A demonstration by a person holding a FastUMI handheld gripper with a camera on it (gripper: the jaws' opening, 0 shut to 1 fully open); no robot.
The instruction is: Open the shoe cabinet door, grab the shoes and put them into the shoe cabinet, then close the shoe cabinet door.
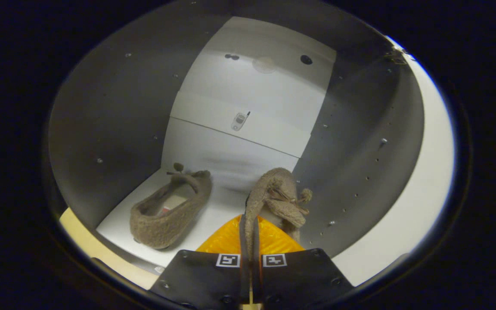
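I look into the open shoe cabinet (114, 129), with grey side walls and a white floor and back panel. One brown fuzzy slipper (170, 211) lies on the cabinet floor, left of my fingers, toe toward the back. A second brown slipper (274, 193) hangs tilted just ahead of my gripper (250, 228), inside the cabinet near the right wall. Both fingers are pressed together on the thin edge of this slipper's collar. Its bow and pom-pom hang to the right of the fingers.
The cabinet's right side wall (360, 163) carries rows of small shelf-pin holes and stands close to the held slipper. The white door edge (429, 181) curves beyond it. A pale floor strip (84, 241) lies before the cabinet's front lip.
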